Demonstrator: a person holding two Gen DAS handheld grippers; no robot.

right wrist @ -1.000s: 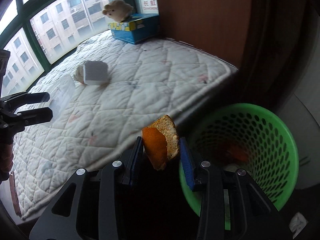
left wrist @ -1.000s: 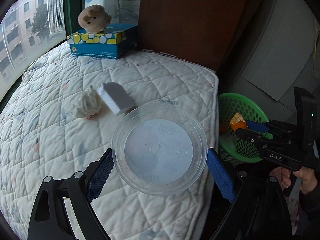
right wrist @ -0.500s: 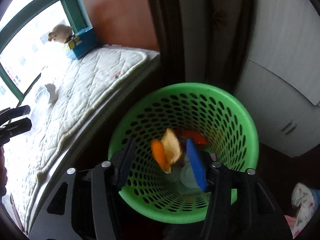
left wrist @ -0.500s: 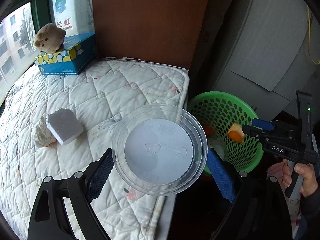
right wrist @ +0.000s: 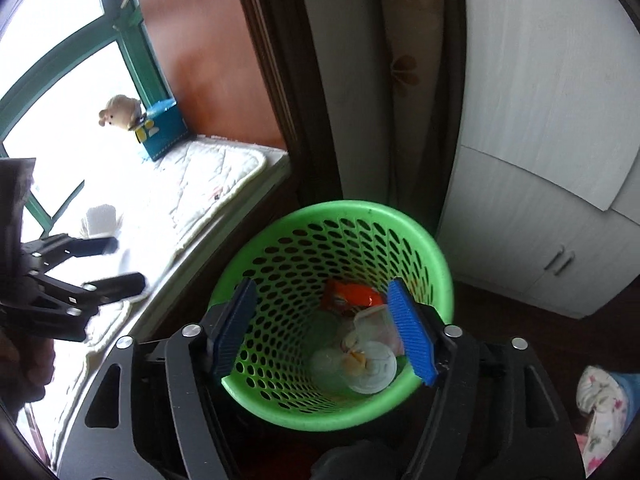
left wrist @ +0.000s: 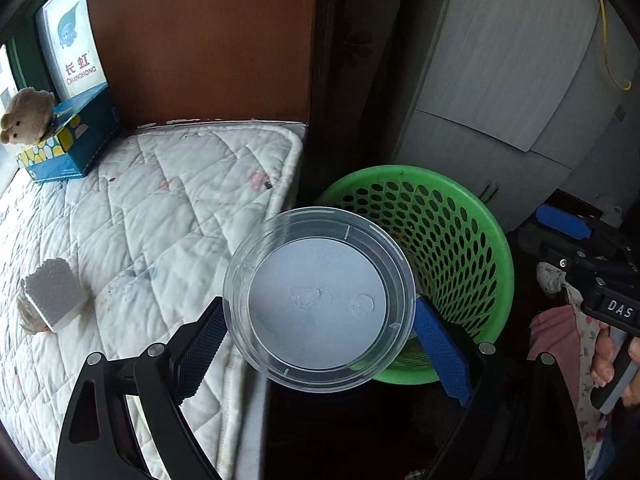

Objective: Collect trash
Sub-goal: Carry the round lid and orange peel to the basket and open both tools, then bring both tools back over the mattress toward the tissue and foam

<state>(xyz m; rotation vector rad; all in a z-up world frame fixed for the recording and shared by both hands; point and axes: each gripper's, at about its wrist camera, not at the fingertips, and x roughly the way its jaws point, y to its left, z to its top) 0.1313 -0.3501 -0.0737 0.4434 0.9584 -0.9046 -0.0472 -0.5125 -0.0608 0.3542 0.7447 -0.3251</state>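
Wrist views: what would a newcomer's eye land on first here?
The bright green basket on the dark floor beside the quilted mattress, with wrappers and lids at its bottom. Next, the clear round lid clamped in the left claw at the basket's near rim. The right claw hangs open and empty above the basket.

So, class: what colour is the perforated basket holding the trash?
Bright green basket; the right wrist view shows it best.

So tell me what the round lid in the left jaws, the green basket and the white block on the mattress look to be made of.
Lid: thin clear plastic, glossy; the frosted centre carries moulded marks.
Basket: green moulded plastic, smooth, its wall pierced with even oval holes.
Block: probably white foam, since its surface looks grainy and matt, though that is not certain.
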